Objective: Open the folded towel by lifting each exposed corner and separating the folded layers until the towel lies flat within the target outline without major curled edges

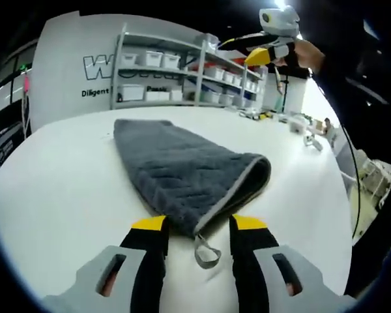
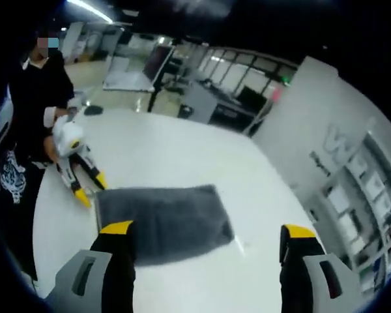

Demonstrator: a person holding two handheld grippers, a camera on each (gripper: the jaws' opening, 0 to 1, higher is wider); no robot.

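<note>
Though folded, plush grey towel (image 1: 182, 173)

White round desk (image 1: 65, 176). Shelf rack (image 1: 182, 72) w/ white bins behind, white wall w/ lettering (image 1: 85, 72). Windows (image 2: 247, 75) far side; ceiling strip light (image 2: 94, 10).

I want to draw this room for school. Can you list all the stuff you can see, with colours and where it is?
Towel: one, dark grey with a lighter edge and a small hanging loop, folded, on the table.
Table: one, white, under the towel.
Shelves: one rack, grey, holding white bins, by the back wall.
Person: one, dark clothes, standing at the table edge.
Left gripper: grey with black jaws and yellow tips, open either side of the towel's near corner.
Right gripper: same colours, open wide, raised above the table.
</note>
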